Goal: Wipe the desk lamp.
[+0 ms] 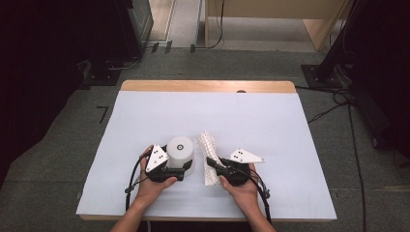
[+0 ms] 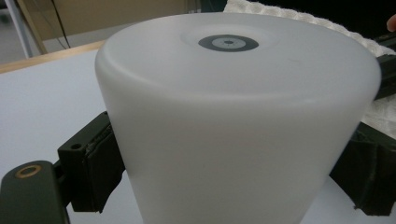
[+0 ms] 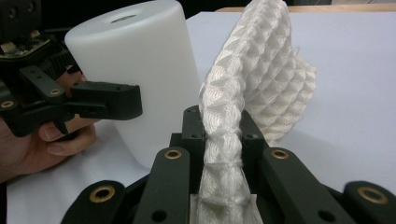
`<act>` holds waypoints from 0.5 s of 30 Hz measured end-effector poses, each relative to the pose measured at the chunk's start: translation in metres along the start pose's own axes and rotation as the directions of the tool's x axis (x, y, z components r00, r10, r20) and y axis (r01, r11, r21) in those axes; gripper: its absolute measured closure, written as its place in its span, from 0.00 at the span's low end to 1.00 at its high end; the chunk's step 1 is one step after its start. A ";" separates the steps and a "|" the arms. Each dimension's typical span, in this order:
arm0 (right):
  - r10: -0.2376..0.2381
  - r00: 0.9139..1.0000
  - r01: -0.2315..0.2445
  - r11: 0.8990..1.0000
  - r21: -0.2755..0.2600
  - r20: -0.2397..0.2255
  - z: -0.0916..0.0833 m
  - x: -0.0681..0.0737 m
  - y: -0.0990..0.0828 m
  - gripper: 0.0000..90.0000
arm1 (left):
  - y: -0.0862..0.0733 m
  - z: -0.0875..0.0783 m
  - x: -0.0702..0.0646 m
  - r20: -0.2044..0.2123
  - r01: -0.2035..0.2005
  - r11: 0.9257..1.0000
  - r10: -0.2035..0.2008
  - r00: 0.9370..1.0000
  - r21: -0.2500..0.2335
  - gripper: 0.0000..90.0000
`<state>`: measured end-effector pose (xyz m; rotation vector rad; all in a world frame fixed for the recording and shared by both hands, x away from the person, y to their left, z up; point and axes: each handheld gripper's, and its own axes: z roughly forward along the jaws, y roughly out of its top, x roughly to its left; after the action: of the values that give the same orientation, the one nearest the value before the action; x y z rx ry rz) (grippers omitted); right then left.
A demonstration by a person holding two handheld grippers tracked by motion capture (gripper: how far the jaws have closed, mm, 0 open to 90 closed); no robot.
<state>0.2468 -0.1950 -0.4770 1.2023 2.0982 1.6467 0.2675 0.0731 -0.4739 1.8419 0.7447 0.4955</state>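
Grey carpet and trailing cables ring a worktop (image 1: pixel 145 111) covered by a white sheet. From the high view, the left tongs (image 1: pixel 185 170) clasp a white frosted cylinder (image 1: pixel 181 151) standing upright near the front middle, and the right tongs (image 1: pixel 211 161) pinch a white waffle-weave cloth (image 1: pixel 207 145) just beside it.

In the left gripper view, the cylinder (image 2: pixel 233 121) sits between both black pads (image 2: pixel 95 158), jaws spread wide around its wall and pressing on each side; the cloth (image 2: pixel 299 18) peeks behind its top.

In the right gripper view, the jaws are closed tight on a bunched fold of the cloth (image 3: pixel 257 84), which rises upright; the cylinder (image 3: pixel 140 70) stands just left of it, seemingly not touching.

It looks like a wipe is about to start. I'd keep the left grip firm and low so the cylinder cannot tip, then bring the cloth's loose end flat against its side and rub without dragging it across the sheet.
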 end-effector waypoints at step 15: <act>-0.001 1.000 0.001 1.000 -0.007 0.019 -0.002 -0.004 0.000 0.87 | 0.004 -0.003 -0.025 -0.199 0.063 0.998 -0.059 0.978 0.011 0.00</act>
<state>0.2481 -0.1988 -0.4773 1.2101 2.0799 1.6342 0.2490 0.0568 -0.4691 1.7964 0.9393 0.6414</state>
